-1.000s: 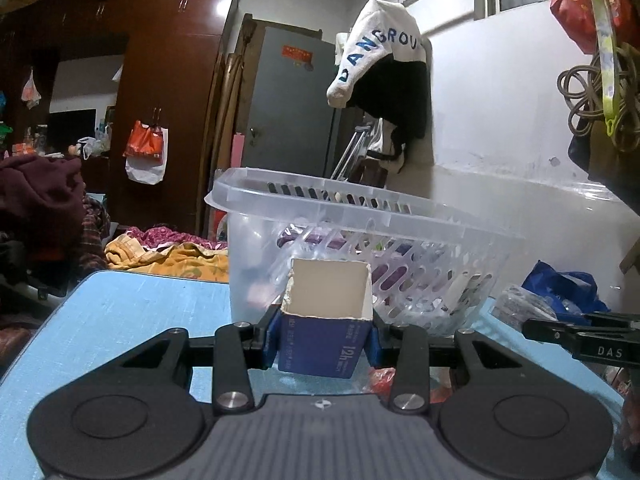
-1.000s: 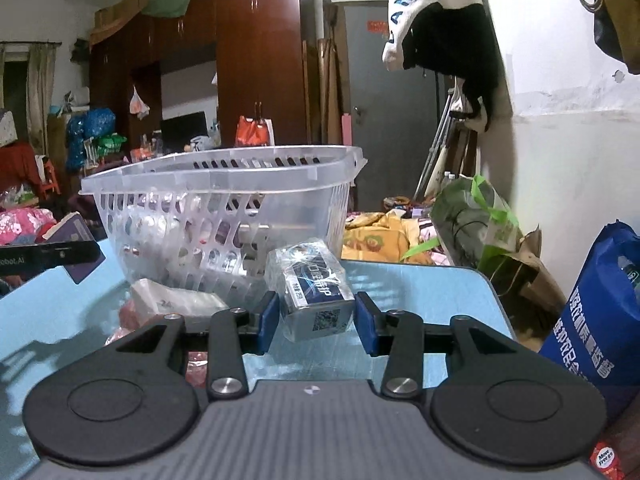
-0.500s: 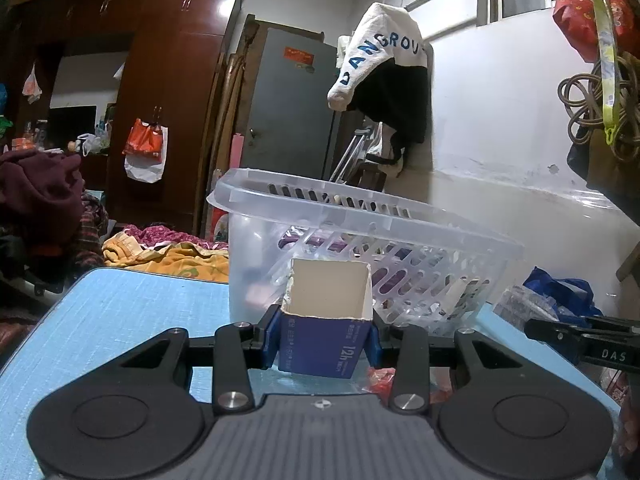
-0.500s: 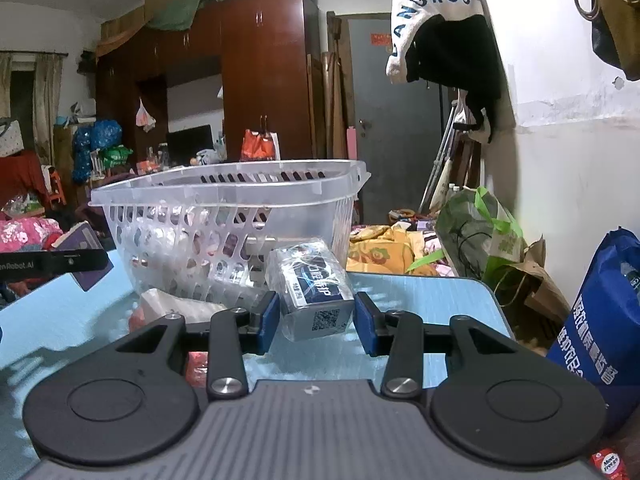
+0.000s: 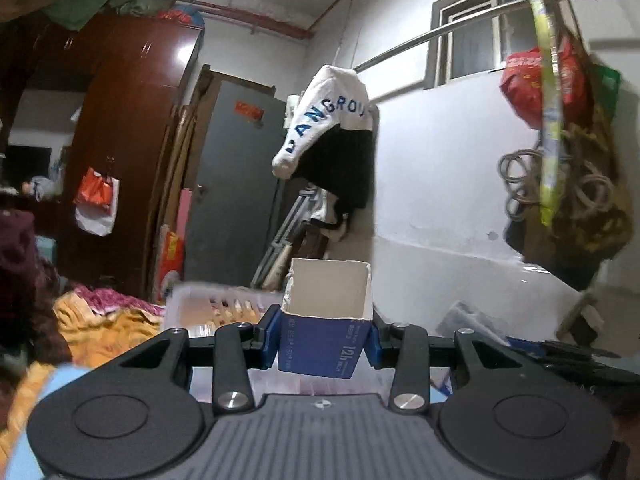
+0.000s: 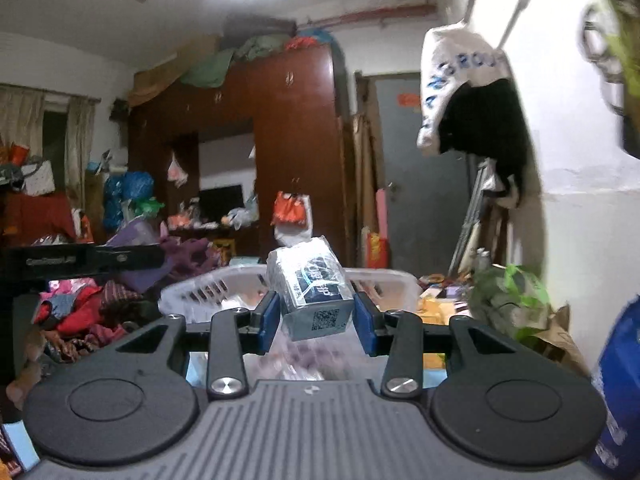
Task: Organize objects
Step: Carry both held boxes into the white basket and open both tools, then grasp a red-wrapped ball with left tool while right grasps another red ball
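My left gripper [image 5: 324, 338] is shut on a blue carton [image 5: 326, 322] with an open white top and holds it above the near rim of the clear plastic basket [image 5: 224, 308]. My right gripper [image 6: 316, 322] is shut on a small wrapped silver-and-blue pack [image 6: 312, 292] and holds it above the near side of the same basket [image 6: 216, 286]. The left gripper's body shows at the left of the right wrist view [image 6: 80, 260]. The right gripper's body shows low at the right of the left wrist view [image 5: 568, 354].
The light blue table [image 5: 24, 452] lies below. A blue bag [image 6: 616, 392] stands at the right. A green bag [image 6: 508, 296] sits behind it. Clothes pile up at the left [image 6: 80, 308]. A white wall [image 5: 440, 200] with hanging bags is close on the right.
Both grippers have risen with their loads and now stand over the basket instead of in front of it. Both views now look over the basket rim.
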A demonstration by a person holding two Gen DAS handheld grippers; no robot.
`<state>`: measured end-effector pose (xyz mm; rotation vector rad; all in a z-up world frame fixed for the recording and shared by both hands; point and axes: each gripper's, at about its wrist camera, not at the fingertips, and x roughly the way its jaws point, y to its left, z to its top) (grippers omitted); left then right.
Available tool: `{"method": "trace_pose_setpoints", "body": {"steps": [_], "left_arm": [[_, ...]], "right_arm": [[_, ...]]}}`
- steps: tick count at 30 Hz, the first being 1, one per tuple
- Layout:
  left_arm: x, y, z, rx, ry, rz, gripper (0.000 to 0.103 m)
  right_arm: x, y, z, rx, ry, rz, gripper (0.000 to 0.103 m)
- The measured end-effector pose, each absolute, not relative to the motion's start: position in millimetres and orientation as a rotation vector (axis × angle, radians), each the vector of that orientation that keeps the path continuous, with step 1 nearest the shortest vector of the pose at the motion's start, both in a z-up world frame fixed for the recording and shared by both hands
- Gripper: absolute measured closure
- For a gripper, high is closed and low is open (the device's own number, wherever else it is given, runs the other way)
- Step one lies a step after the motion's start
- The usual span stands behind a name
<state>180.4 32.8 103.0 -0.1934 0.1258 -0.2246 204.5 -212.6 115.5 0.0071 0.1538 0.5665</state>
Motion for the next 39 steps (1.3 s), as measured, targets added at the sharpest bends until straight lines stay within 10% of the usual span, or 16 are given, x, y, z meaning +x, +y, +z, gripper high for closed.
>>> {"method": "trace_pose_setpoints", "body": {"steps": [9, 11, 14, 22, 26, 33, 35, 39], "left_arm": [[258, 35, 111, -0.241, 0.312, -0.181, 0.051], [274, 36, 104, -0.264, 0.358, -0.176, 0.013], [267, 35, 99, -0.239, 0.342, -0.131, 0.008], [183, 13, 64, -0.195, 0.325, -0.260, 0.005], [190, 2, 34, -0.151, 0.408, -0.262, 0.005], [204, -11, 9, -0.156, 0.487, -0.289, 0.006], [209, -17, 7, -0.155, 0.501, -0.293, 0.007], [217, -31, 4, -0.152, 0.521, -0.297, 0.012]], "right_arm": [[283, -158, 132, -0.098, 0.302, 0.538, 0.057], [285, -155, 126, -0.119, 0.316, 0.523, 0.037], [260, -169, 126, -0.103, 0.253, 0.502, 0.001], [201, -221, 82, -0.055, 0.279, 0.583, 0.000], [225, -222, 38, -0.018, 0.450, 0.609, 0.027], [236, -203, 19, -0.033, 0.545, 0.690, 0.031], [231, -202, 17, -0.049, 0.556, 0.700, 0.059], [222, -217, 14, -0.054, 0.551, 0.681, 0.062]]}}
